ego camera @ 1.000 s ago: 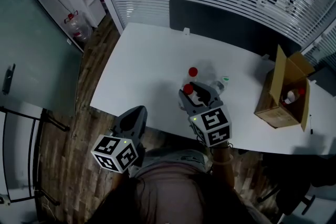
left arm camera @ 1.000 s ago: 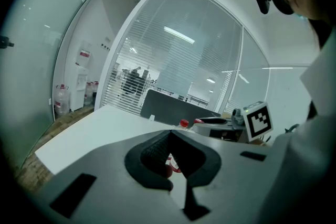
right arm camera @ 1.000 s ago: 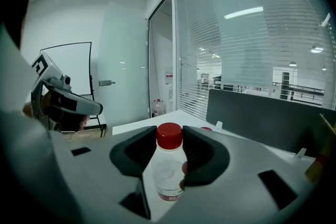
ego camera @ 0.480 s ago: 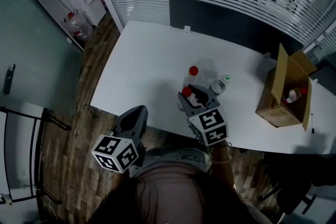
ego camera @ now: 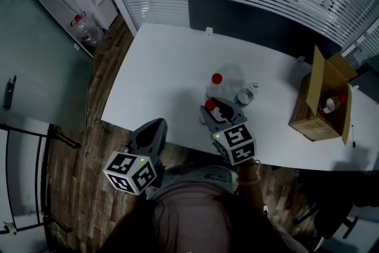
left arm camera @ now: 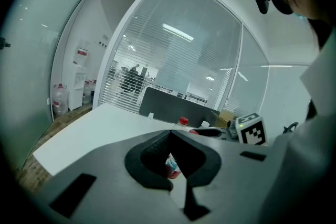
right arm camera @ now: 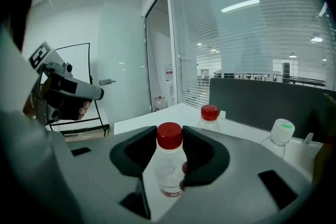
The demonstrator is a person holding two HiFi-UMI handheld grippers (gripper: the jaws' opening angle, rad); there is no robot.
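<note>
My right gripper (ego camera: 217,113) (right arm camera: 169,147) is shut on a small clear bottle with a red cap (ego camera: 209,105) (right arm camera: 168,171), held upright over the near side of the white table (ego camera: 159,68). Just beyond stand a second red-capped bottle (ego camera: 217,79) (right arm camera: 210,113) and a clear bottle with a pale green cap (ego camera: 244,96) (right arm camera: 282,135). My left gripper (ego camera: 154,127) (left arm camera: 169,137) hangs off the table's near edge, shut with nothing in it. It looks across the table at the bottles and at the right gripper's marker cube (left arm camera: 251,129).
An open cardboard box (ego camera: 323,101) with a red-capped bottle inside sits at the table's right end. A dark partition (ego camera: 254,23) runs along the far edge, with slatted blinds behind it. Water jugs (ego camera: 89,32) stand on the wood floor at left, beside a glass wall.
My right gripper has swung a little with its bottle, so the other red-capped bottle and the green-capped bottle now show in its view. The left gripper has hardly moved.
</note>
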